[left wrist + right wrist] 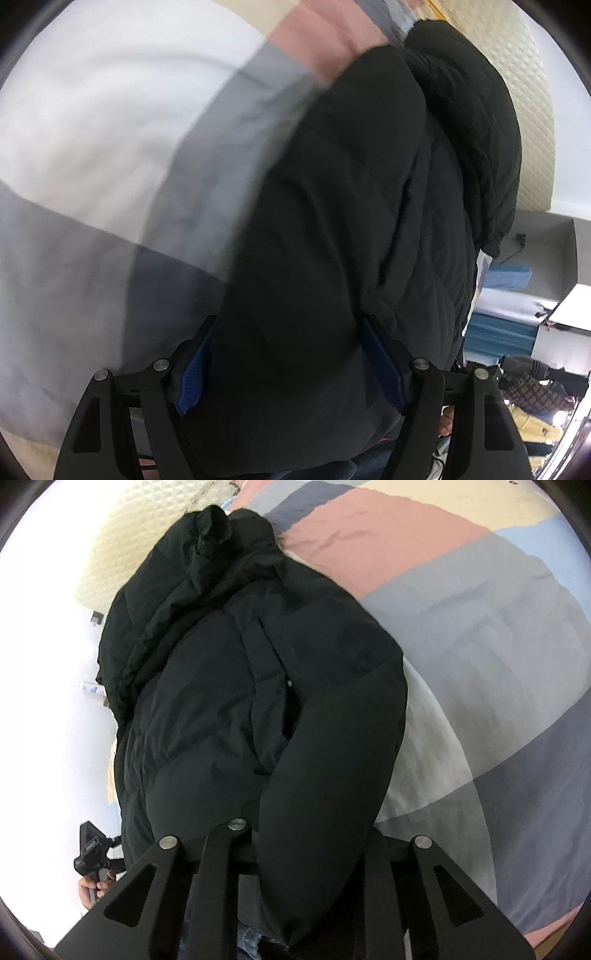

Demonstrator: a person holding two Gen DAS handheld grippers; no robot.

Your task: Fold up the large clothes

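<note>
Black and bulky, a quilted puffer jacket (236,686) fills both our wrist views as we work on folding it across the bed. Our right hand-held gripper (295,834) is drawn in around the jacket's padded sleeve (332,775), which bulges out between its arms; the pads themselves are buried under the fabric, so we judge this a pinch on the sleeve rather than see it outright. Our left hand-held gripper (291,354) stands spread, its blue fingertip pads (192,380) on either side of the jacket's lower body and, as far as the blurred view lets us tell, not pressing on it.

Outward from the tools, the jacket lies lengthwise on a patchwork bedspread (480,635) of pink, grey, white and pale blue blocks, its collar end toward a cream quilted headboard (110,554). Its far side runs along the bed's edge.

Risks from here, in our judgement: the slippery, puffy sleeve could spring out of so shallow a pinch once lifted, undoing the fold. With the left tool not yet holding, the jacket's body could drag along with the sleeve or slide toward the bed's edge.
</note>
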